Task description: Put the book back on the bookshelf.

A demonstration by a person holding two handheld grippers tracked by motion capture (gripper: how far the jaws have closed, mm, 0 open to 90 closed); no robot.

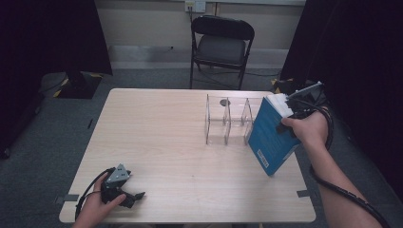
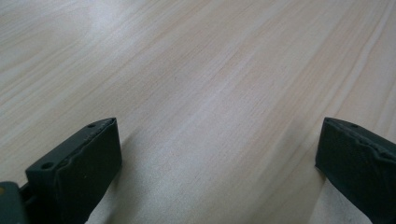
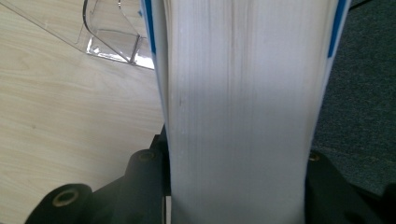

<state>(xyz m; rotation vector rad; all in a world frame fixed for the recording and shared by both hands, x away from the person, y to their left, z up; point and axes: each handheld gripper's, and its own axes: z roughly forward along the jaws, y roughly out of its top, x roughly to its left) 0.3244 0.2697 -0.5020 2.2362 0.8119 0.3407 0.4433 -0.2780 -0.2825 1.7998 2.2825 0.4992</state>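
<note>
Left tongs [image 1: 135, 196] nearest, resting at desk's [image 1: 166, 142] near-left corner, jaws wide, nothing between. Blue book [image 1: 270, 135] held tilted above desk's right edge, lower corner near surface, just beside clear divider rack [image 1: 228, 121]. Right tongs [image 1: 291, 108] clamped across book's thickness at page edge [image 3: 238, 116]. Book looks thick, fairly heavy, stiff as block; glossy cover may slip. Best grip mid-thickness, near spine-side centre for balance.
</note>
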